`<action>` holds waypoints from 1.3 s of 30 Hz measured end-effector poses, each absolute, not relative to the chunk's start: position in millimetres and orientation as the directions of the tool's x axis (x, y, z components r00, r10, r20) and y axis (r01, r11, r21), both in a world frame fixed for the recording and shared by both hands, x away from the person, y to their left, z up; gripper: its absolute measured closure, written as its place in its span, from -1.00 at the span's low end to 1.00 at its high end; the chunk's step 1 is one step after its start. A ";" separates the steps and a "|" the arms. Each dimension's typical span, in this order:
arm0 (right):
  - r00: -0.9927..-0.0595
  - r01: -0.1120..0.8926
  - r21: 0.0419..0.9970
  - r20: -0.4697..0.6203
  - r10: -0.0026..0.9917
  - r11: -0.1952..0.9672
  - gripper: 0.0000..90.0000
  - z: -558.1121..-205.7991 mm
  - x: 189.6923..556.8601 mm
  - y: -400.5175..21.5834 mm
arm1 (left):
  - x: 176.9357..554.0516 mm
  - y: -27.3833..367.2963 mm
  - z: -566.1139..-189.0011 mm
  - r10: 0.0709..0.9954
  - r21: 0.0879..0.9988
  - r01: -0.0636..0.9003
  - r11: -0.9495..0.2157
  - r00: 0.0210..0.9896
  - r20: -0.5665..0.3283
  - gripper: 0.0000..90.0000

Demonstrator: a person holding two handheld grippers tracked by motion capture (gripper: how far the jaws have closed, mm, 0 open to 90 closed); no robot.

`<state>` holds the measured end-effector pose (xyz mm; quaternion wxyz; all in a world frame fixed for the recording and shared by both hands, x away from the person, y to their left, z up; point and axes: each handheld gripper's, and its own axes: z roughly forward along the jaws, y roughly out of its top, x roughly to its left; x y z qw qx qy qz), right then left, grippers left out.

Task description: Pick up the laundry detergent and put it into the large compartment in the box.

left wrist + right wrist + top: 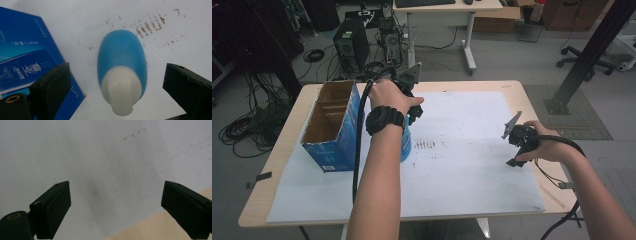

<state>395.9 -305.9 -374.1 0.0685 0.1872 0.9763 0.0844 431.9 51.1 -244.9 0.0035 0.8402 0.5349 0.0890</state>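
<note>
The left hand-held gripper (117, 82) hovered with jaws spread directly above the blue bottle (121, 67), which stood upright between them beside the blue box (27, 57), while the right hand-held gripper (115, 205), also spread, sat well apart.

L gripper (117, 82) agape; R gripper (115, 205) too

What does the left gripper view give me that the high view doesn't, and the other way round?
Left gripper view: the blue bottle's white cap standing between the open jaws of the left hand-held gripper, neither jaw touching it. High view: the open compartments of the blue box, and the right hand-held gripper idle over the white sheet. Both show bottle, box and the sheet's brown marks.
</note>
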 end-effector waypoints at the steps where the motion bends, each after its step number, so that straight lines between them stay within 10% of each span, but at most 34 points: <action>1: -0.920 0.354 0.190 -0.102 0.377 0.916 -0.79 -374.3 395.9 -306.0 | 431.8 51.4 -246.0 0.901 0.100 0.899 -0.426 0.411 0.143 -0.81; 39: -0.923 0.355 0.184 -0.089 0.375 0.917 -0.80 -382.7 396.6 -306.7 | 436.5 51.3 -269.4 0.907 0.072 0.909 -0.411 0.400 0.130 -0.75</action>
